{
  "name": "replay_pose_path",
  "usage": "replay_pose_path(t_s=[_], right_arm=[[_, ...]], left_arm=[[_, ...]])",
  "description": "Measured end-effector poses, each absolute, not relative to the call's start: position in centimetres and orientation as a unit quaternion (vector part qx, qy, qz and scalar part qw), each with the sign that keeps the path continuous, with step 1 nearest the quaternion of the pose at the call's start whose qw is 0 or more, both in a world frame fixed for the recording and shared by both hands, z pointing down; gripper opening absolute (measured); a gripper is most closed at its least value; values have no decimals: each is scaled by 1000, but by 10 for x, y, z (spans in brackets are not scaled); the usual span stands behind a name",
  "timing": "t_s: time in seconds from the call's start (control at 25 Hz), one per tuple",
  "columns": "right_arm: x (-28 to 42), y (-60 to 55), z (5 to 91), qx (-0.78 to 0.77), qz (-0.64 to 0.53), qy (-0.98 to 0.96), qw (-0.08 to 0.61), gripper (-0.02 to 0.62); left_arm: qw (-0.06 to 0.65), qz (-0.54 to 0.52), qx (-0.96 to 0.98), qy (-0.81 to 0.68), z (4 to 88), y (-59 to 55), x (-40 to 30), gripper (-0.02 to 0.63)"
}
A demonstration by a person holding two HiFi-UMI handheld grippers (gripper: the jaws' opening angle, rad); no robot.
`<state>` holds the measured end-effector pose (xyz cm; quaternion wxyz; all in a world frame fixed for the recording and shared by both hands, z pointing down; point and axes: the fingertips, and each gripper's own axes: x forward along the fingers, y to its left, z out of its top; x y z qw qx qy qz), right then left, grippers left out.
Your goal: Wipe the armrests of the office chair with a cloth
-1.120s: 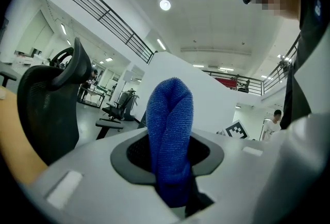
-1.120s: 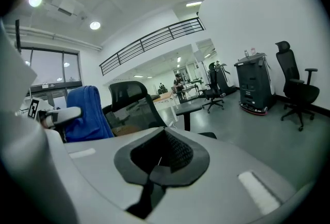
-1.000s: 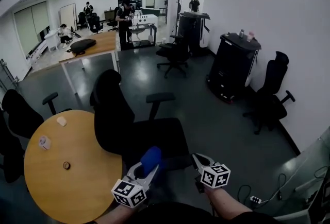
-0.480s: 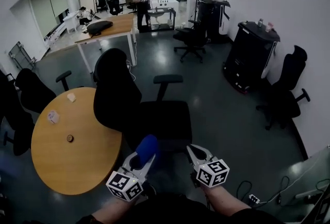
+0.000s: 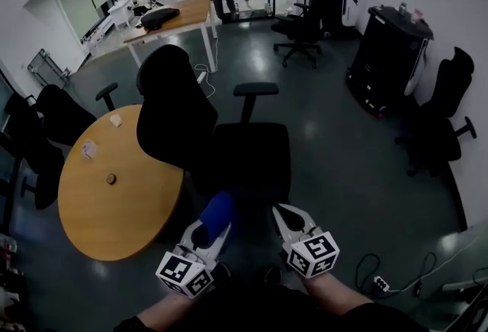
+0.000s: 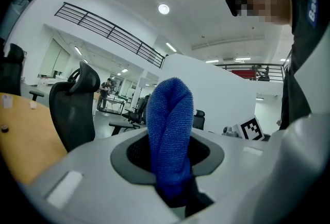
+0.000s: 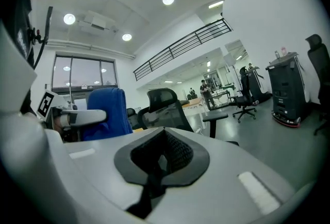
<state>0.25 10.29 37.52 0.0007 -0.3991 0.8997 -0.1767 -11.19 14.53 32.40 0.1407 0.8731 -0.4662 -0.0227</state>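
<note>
3 small items are seen on the round wooden table at left. Beside it, the office chair is faced away, 1 armrest visible. A rolled blue cloth is clamped in the left gripper, long axis along the jaws, free end pointed toward the seat. The right gripper is closed on nothing.

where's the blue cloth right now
Head view, low centre: the blue cloth is clamped in the left gripper, just short of the seat of the office chair.
</note>
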Motion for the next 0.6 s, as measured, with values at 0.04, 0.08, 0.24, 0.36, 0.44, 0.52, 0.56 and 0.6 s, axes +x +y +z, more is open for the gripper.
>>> replay_pose_path(t_s=[0.04,0.08,0.24,0.36,0.44,0.52,0.56,0.6], right_arm=[[0,108,371,-396,-168,903,-1,5],[-2,113,367,-394,-159,905,-4,5],[-11,128,356,-395,-139,908,-11,4],[-22,143,350,-399,-134,907,-16,3],[-31,150,348,-403,-125,907,-21,4],[-40,155,344,-410,-114,905,-23,3],[-45,158,341,-413,-108,904,-22,4],[-49,162,337,-416,-101,903,-21,4]], left_arm=[[142,-22,875,-462,325,149,-110,141],[143,-21,877,-458,324,152,-107,142],[144,-23,889,-434,320,161,-98,142],[137,-28,900,-414,315,170,-100,142],[130,-29,903,-408,310,174,-108,143],[124,-33,906,-402,310,176,-117,141],[122,-34,908,-400,309,177,-122,142],[119,-34,909,-397,307,178,-127,141]])
